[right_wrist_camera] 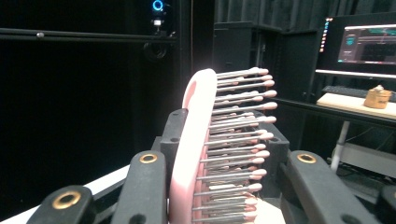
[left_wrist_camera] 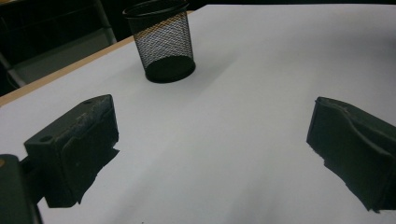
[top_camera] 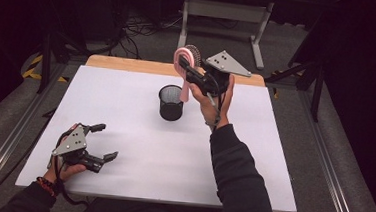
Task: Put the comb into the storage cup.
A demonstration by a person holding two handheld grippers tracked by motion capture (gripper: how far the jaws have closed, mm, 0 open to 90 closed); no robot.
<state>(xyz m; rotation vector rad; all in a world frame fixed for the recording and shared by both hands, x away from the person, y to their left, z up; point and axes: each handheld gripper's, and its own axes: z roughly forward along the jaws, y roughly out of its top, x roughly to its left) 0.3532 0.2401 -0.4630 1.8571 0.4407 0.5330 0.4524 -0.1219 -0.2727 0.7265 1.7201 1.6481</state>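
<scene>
White tabletop: right gripper pinches a pink bristled hairbrush above a black mesh cup; a tilted lowering could topple it. Left gripper rests spread.

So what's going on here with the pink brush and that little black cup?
A person at a white table works a two-jaw gripper in each hand. The right gripper is shut on a pink hairbrush, held up in the air above a black mesh cup, with the handle hanging toward the cup. The left gripper rests open on the table near the person, holding nothing.
</scene>
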